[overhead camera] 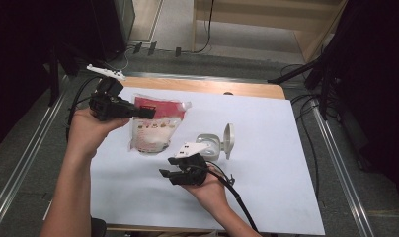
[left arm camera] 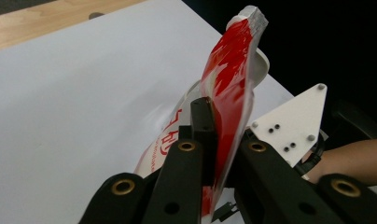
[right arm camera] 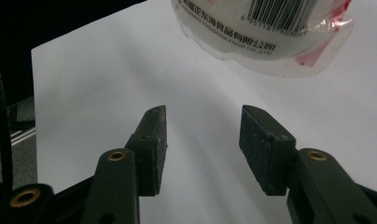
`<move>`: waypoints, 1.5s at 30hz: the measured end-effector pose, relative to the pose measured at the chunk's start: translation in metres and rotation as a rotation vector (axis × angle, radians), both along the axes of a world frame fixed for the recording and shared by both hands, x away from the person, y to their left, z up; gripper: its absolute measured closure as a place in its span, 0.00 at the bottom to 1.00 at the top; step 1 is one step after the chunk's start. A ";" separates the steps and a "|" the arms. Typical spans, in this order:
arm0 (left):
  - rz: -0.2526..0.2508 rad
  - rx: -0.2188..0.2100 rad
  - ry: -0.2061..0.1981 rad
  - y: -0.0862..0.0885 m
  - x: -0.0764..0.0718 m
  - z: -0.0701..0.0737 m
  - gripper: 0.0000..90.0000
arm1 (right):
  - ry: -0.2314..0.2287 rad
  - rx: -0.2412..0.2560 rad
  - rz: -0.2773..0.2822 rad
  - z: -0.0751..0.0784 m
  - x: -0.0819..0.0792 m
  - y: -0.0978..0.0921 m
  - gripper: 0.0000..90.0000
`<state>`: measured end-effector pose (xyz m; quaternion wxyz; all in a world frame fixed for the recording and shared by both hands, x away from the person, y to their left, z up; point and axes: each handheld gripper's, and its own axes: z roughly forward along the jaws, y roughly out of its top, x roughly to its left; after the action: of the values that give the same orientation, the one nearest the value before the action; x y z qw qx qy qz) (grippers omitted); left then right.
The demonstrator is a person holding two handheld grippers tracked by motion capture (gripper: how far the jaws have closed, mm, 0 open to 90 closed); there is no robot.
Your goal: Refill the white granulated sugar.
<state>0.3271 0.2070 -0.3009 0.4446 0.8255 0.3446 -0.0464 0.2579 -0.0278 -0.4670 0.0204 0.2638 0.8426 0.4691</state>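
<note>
The left gripper [overhead camera: 147,112] is clamped on the red top seam of the soft, white-filled plastic pouch [overhead camera: 153,131], and so thin a bite could let the heavy body slip or tear free. The pouch hangs beyond these jaws, its long axis running seam to rounded bottom, which points toward the right gripper [right arm camera: 203,135], whose jaws stand apart and empty just short of it.

Wooden table [overhead camera: 247,89], its top mostly covered by a white sheet [overhead camera: 276,163]. On the sheet: a small white container [overhead camera: 211,144] with its hinged lid open, near the middle. A red-and-white pouch's [overhead camera: 155,129] lower end rests on the sheet left of it.
</note>
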 end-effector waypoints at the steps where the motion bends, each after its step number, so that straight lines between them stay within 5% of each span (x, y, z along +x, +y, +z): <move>1: -0.001 0.000 0.001 -0.001 -0.001 0.000 1.00 | 0.001 0.003 -0.001 -0.001 0.001 0.002 0.58; 7: -0.019 -0.003 0.002 -0.003 -0.004 0.002 1.00 | -0.008 0.013 -0.039 -0.011 0.006 0.010 0.58; 20: -0.045 -0.041 0.123 -0.004 -0.015 0.008 0.98 | -0.052 0.053 -0.098 -0.025 0.005 0.015 0.61; 25: -0.041 -0.074 0.186 -0.005 -0.009 0.000 0.99 | -0.139 0.055 -0.111 -0.024 0.002 0.016 0.59; 29: -0.022 -0.096 0.199 -0.006 -0.005 -0.005 0.99 | -0.145 0.050 -0.093 -0.024 0.000 0.015 0.62; 32: -0.024 -0.093 0.162 -0.009 -0.003 -0.006 0.99 | -0.156 0.068 -0.069 -0.022 -0.004 0.015 0.65; 34: -0.049 -0.025 0.102 -0.016 -0.005 -0.006 0.96 | -0.148 0.079 -0.062 -0.020 -0.007 0.015 0.67; 38: -0.086 -0.003 0.088 -0.023 -0.006 -0.008 0.94 | -0.130 0.097 -0.043 -0.016 -0.013 0.013 0.70; 42: -0.136 0.075 0.075 -0.035 -0.005 -0.017 0.90 | -0.118 0.132 -0.057 -0.008 -0.018 0.005 0.69; 45: -0.164 0.036 0.067 -0.039 -0.003 -0.019 0.92 | -0.074 0.164 -0.049 -0.003 -0.019 -0.002 0.70</move>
<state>0.3239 0.1680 -0.3196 0.4124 0.8569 0.2912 -0.1043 0.2392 -0.0294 -0.4695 0.0411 0.2675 0.7934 0.5452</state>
